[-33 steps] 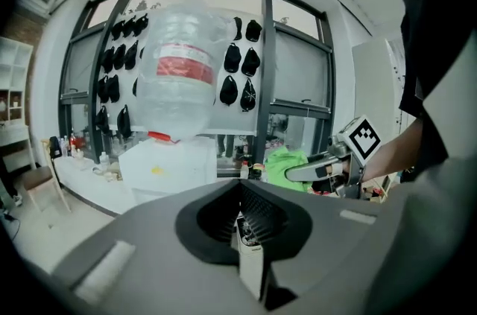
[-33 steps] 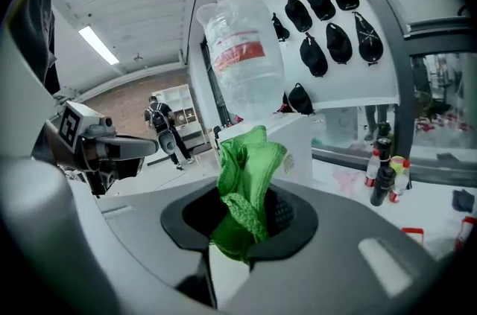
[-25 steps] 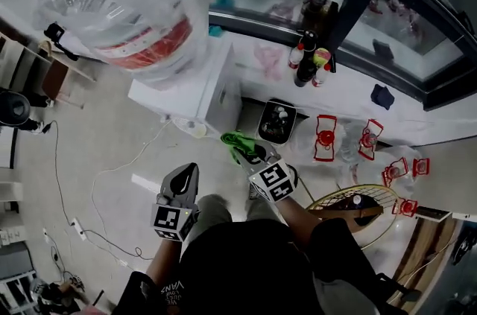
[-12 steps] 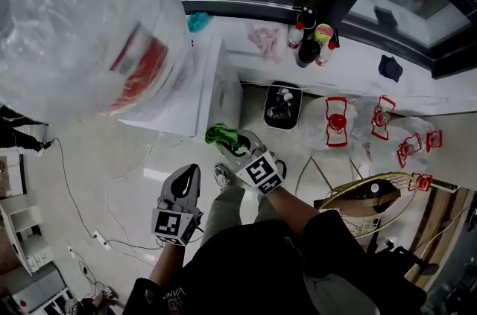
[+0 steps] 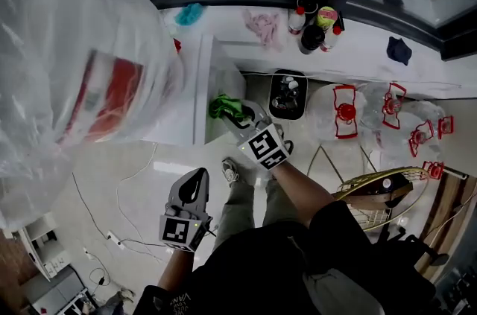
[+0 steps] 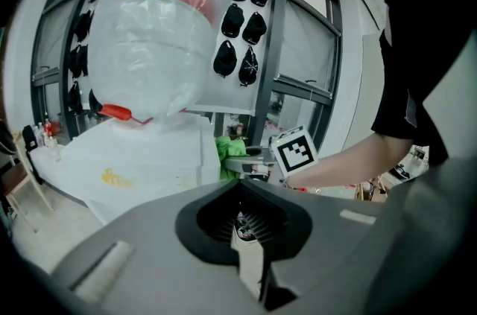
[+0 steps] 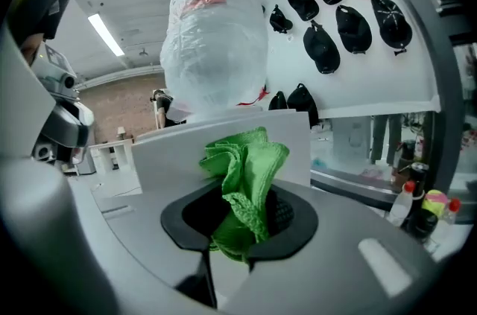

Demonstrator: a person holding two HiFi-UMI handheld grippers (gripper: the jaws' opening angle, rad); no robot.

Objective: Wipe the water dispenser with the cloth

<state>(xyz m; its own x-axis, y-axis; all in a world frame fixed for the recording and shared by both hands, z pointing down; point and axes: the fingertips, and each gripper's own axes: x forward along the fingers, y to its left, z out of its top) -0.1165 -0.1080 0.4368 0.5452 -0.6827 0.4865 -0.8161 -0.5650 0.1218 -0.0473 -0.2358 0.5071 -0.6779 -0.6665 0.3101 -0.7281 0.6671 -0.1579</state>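
The white water dispenser [image 5: 215, 86] carries a big bottle wrapped in a clear plastic bag [image 5: 74, 75]. My right gripper [image 5: 237, 115] is shut on a bunched green cloth [image 5: 223, 106], which sits against the dispenser's upper side. In the right gripper view the cloth [image 7: 247, 176] stands up out of the right gripper [image 7: 235, 235], just before the dispenser's white panel [image 7: 171, 153] and the bagged bottle [image 7: 215, 38]. My left gripper [image 5: 195, 188] hangs lower over the floor, shut and holding nothing. The left gripper view shows the dispenser [image 6: 149, 157], the cloth [image 6: 229, 148] and the left gripper [image 6: 250, 235].
Bottles [image 5: 311, 27] stand on the white ledge behind the dispenser. A black bin [image 5: 287, 94] and red-handled bottle packs [image 5: 344, 112] sit on the floor to the right. Cables [image 5: 112, 209] trail on the floor at left. Black caps [image 7: 335, 1] hang on the wall panel.
My right gripper has carried the green cloth up against the dispenser's side. The view has closed in, so the bagged bottle looms larger. The left gripper has barely moved.
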